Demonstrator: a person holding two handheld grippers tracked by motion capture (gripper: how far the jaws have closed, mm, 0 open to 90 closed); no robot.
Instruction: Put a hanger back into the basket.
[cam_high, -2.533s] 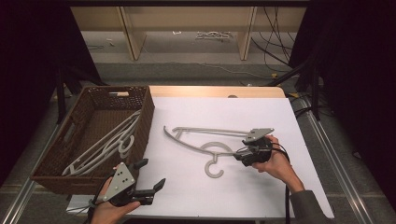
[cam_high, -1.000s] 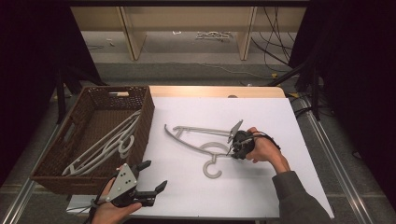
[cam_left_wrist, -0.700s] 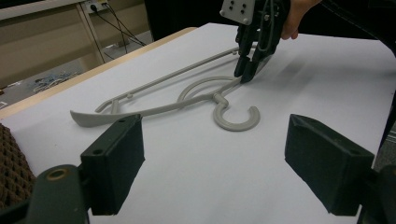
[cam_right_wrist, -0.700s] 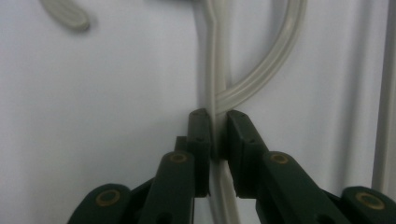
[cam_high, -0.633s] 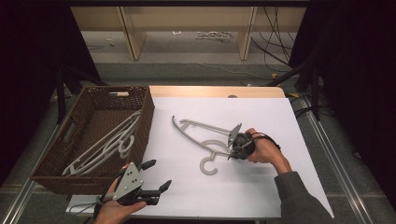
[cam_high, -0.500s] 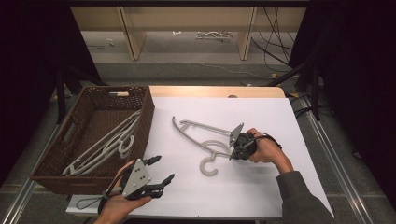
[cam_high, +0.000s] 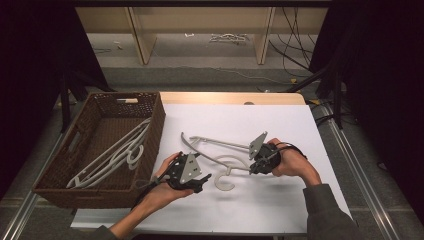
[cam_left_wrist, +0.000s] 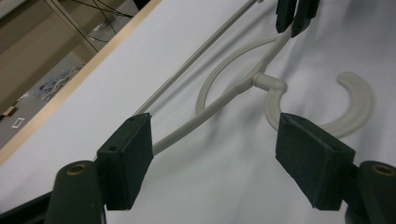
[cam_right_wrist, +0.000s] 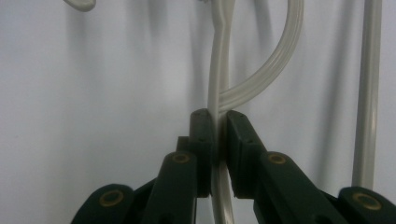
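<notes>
Right tool (cam_right_wrist: 218, 122) pinches the hanger's (cam_high: 220, 161) arm; spread left tool (cam_left_wrist: 215, 154) straddles its neck.

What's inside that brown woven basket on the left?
The basket holds pale plastic hangers lying slantwise across its floor, at least two, overlapping. How many there are in all I cannot tell, and the near wall hides the floor right behind it.

A wooden table (cam_high: 235, 98) fills the middle of the frame, spread with a white sheet (cam_high: 280, 125). On the sheet, a brown wicker basket (cam_high: 155, 125) sits at left and a pale hanger (cam_high: 220, 145) lies at centre
</notes>
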